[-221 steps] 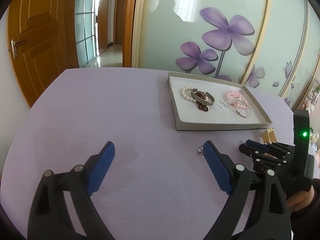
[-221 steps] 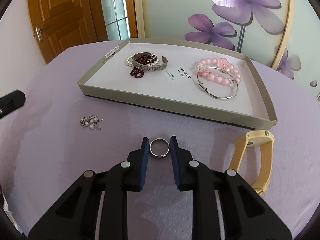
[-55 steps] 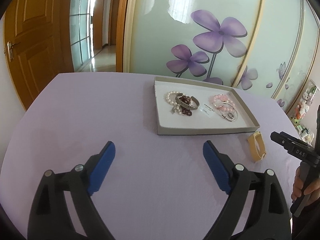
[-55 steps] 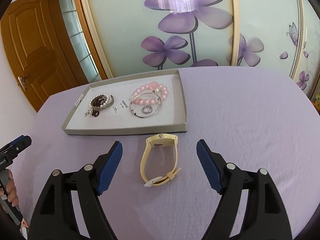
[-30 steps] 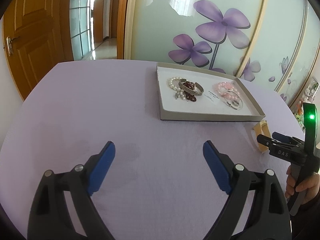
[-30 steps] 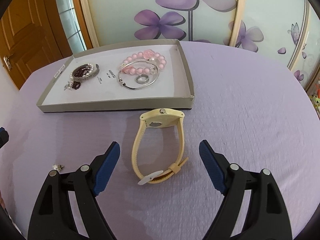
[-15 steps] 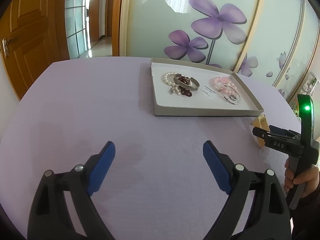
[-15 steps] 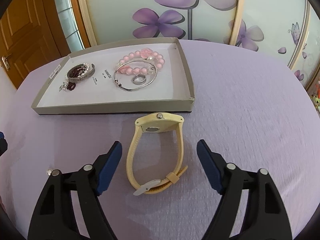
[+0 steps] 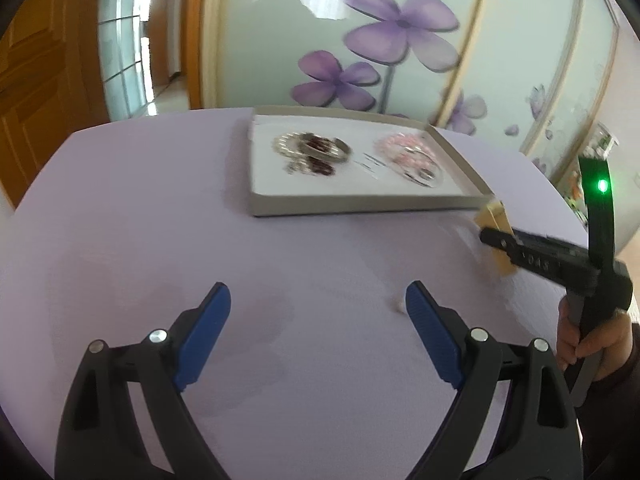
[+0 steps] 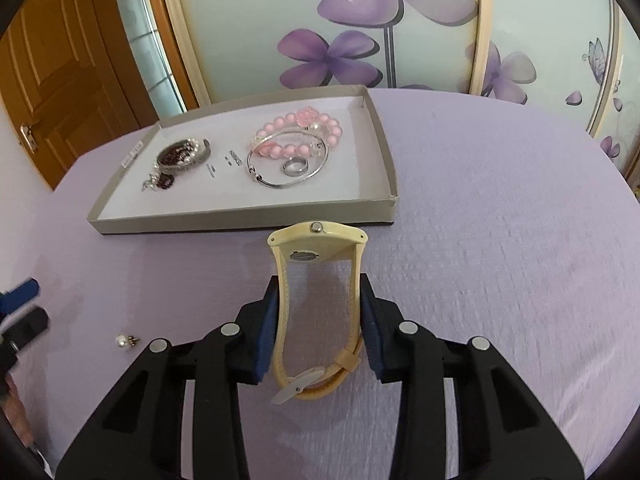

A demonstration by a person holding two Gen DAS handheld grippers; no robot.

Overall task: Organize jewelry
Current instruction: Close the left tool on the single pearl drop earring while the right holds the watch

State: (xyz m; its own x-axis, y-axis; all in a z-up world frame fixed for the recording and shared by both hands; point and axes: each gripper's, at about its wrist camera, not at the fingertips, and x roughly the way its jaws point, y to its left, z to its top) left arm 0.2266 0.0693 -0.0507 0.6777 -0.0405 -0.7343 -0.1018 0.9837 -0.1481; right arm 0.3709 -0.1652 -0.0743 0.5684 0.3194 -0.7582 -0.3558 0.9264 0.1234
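Observation:
A cream-yellow watch (image 10: 316, 280) lies on the purple tablecloth just in front of the grey tray (image 10: 384, 168). My right gripper (image 10: 318, 292) has its jaws closed against both sides of the watch strap. The tray holds a pink bead bracelet (image 10: 298, 130), a silver bangle (image 10: 260, 174), a ring (image 10: 295, 167) and a dark bracelet cluster (image 10: 182, 156). A pearl earring (image 10: 123, 341) lies on the cloth at left, also in the left wrist view (image 9: 397, 305). My left gripper (image 9: 318, 312) is open and empty above the cloth; the earring sits by its right fingertip.
The round table's cloth (image 9: 160, 208) curves away at its edges. Glass panels with purple flowers (image 10: 360, 12) stand behind the table, a wooden door (image 10: 52, 80) at left. The right gripper and the hand holding it show in the left wrist view (image 9: 560, 260).
My right gripper has moved forward and closed its jaws onto the watch strap. My left gripper has shifted; the pearl earring now shows by its right finger.

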